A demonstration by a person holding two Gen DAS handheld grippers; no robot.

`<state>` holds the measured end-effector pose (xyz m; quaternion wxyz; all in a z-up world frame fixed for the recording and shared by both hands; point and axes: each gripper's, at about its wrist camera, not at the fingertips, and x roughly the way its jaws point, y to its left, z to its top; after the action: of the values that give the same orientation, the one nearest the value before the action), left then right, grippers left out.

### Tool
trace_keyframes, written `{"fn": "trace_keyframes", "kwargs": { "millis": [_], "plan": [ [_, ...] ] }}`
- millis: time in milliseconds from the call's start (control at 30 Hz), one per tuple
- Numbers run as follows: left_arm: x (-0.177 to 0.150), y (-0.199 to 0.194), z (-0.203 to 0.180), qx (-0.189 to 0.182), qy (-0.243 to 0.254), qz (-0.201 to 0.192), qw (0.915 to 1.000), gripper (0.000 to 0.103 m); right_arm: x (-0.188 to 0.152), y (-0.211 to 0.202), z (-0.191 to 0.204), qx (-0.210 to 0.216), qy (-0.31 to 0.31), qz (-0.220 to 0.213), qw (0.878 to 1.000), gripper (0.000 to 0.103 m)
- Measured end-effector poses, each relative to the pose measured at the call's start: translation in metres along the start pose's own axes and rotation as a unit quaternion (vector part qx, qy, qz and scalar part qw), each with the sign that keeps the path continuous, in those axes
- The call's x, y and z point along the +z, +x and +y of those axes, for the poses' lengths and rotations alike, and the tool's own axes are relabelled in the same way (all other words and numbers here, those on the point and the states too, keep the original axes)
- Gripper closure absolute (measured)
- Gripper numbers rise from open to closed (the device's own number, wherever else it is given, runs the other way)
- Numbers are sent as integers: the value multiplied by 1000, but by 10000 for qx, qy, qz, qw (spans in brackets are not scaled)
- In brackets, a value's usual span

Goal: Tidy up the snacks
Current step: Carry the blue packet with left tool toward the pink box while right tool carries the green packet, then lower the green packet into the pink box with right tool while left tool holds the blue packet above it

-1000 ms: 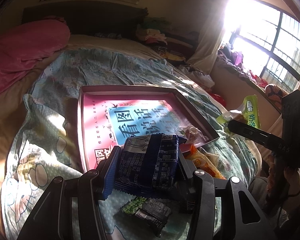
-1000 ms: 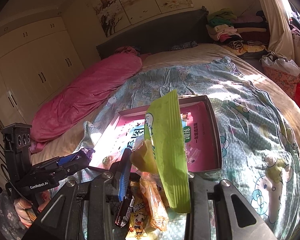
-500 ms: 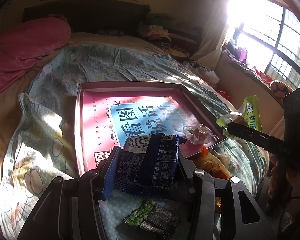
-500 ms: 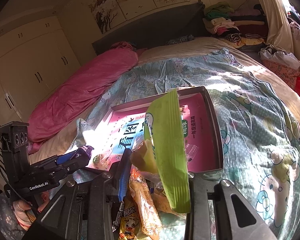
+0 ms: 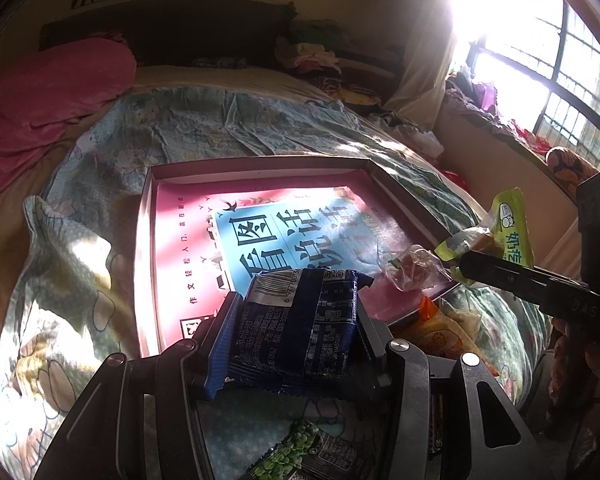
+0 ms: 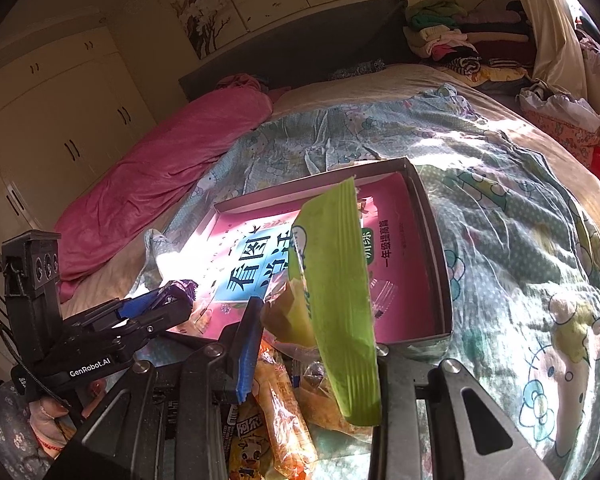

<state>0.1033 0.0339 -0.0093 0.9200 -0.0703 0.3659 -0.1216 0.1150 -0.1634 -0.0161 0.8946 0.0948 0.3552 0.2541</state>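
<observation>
My left gripper [image 5: 296,316] is shut on a dark blue snack packet [image 5: 296,328], held over the near edge of a shallow pink box [image 5: 152,216] lying on the bed. In the right wrist view my right gripper [image 6: 312,332] is shut on a light green snack packet [image 6: 336,296] standing on edge above the same box [image 6: 440,264]. That green packet [image 5: 512,228] and the right gripper [image 5: 464,270] also show at the right of the left wrist view. The left gripper [image 6: 180,304] with its blue packet appears at the left of the right wrist view.
A clear-wrapped snack [image 5: 412,268] lies in the box's near right corner. Orange packets [image 6: 276,412] and a green-and-black packet [image 5: 300,456] lie on the patterned quilt [image 6: 520,240] before the box. A pink blanket [image 6: 148,184] lies at the far left. Piled clothes [image 6: 452,40] sit by the headboard.
Both grippers have sunk slightly and come nearer the box, which now looks larger in both views. Each keeps hold of its packet.
</observation>
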Motion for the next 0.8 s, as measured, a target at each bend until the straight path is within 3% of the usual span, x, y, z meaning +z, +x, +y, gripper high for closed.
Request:
{"fn": "trace_keyframes", "kwargs": {
  "millis": [800],
  "plan": [
    [5,20,-6,-57,147,107,9998,50,0,39,3,-46,13,515,9987,69]
  ]
}}
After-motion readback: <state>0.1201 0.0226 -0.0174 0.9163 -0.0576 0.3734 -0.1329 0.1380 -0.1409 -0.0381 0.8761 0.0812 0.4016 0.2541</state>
